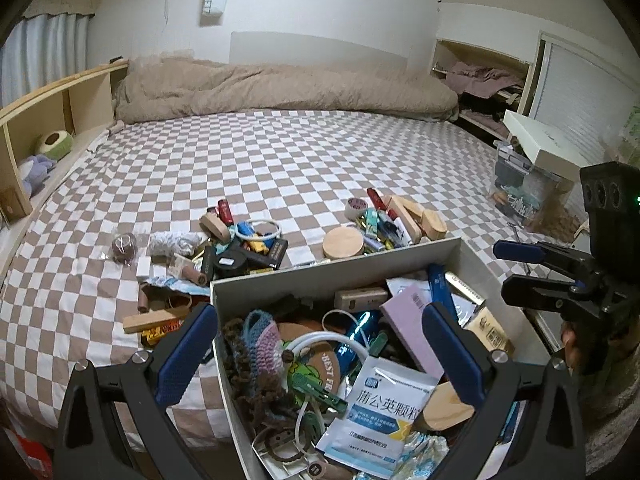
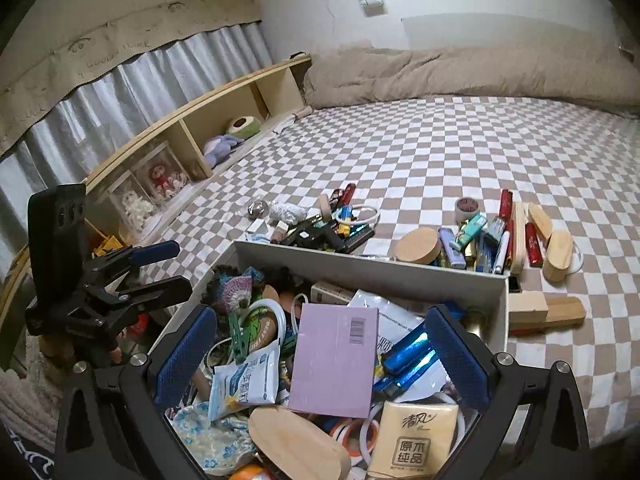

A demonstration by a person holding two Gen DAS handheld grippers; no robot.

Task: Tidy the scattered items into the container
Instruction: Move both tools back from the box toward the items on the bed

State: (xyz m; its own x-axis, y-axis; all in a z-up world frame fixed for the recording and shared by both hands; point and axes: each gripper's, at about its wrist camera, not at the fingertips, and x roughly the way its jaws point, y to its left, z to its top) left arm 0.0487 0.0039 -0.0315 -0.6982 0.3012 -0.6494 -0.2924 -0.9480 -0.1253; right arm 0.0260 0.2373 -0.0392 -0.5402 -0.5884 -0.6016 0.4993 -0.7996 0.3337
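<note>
Box (image 1: 336,268): crammed; lower contents buried, near edge cut off.
Left hand-held gripper (image 1: 320,354): jaws spread, empty.
Right hand-held gripper (image 2: 322,354): jaws spread, empty.
Bed (image 1: 280,152): small items partly hidden behind box wall.

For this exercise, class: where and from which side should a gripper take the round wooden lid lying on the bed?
Grip the round wooden lid across its rim, coming from above. It lies flat like a low disc, with the container wall close in front, so a side approach looks blocked.
</note>
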